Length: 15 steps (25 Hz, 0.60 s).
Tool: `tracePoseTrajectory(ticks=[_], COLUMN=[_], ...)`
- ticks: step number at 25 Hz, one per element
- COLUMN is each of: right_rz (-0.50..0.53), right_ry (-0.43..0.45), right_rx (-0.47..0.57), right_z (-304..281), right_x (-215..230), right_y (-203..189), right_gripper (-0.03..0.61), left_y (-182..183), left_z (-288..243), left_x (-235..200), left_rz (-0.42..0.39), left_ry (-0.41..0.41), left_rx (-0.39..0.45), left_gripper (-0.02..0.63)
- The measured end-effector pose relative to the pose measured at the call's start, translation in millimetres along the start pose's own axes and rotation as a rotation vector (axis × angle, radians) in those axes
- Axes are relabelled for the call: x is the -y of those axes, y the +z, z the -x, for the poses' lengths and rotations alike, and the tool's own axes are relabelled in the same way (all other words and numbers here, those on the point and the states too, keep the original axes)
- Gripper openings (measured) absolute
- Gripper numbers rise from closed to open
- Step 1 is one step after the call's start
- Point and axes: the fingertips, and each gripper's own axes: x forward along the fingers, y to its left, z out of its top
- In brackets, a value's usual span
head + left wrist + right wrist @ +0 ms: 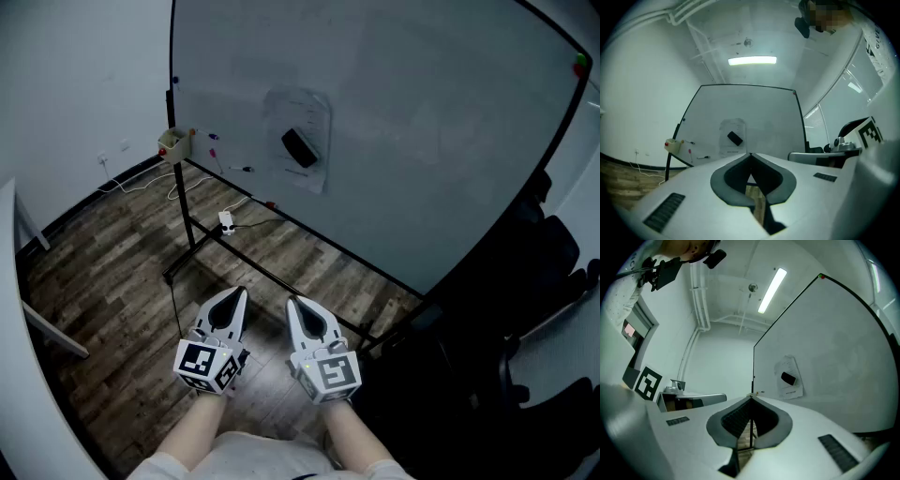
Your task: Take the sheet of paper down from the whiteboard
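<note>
- A large white whiteboard [422, 141] with a thin black frame stood on a black metal stand [190, 225] at the far side of the room. Its left edge was close to a pale wall [75, 84].
- The white printed sheet of paper [314, 117] hung left of the board's middle, with a black rectangular eraser [299, 147] lying tilted on it. All four edges of the sheet lay inside the frame, with bare board on every side.
- A small beige box [172, 142] sat at the board's left edge, well left of the sheet.
- The white left claw [240, 292] and the white right claw [293, 302] were side by side at the near end, aimed toward the board and well apart from it. Each was pinched fully together with nothing in it.
- Between the claws and the board lay open brown wood-plank floor [112, 272], crossed by the stand's low bars. A thin white cable [141, 182] lay near the wall.
- Black office chairs [553, 272] crowded the right side, beyond the board's right edge.
</note>
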Motion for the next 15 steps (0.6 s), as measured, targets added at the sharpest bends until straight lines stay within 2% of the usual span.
tracePoseTrajectory(ticks=[8, 15], right_rz=[0.001, -0.026], right_ry=[0.041, 0.057], right_rx=[0.025, 0.035], right_z=[11.9, 11.4], right_x=[-1.1, -5.0], right_y=[-3.5, -2.9], right_gripper=[0.018, 0.018], left_y=[-1.1, 1.9], left_z=[12.1, 14.7], left_x=[9.6, 14.1], left_rz=[-0.005, -0.039], left_ry=[0.065, 0.084], left_rx=[0.003, 0.013], left_gripper=[0.015, 0.015])
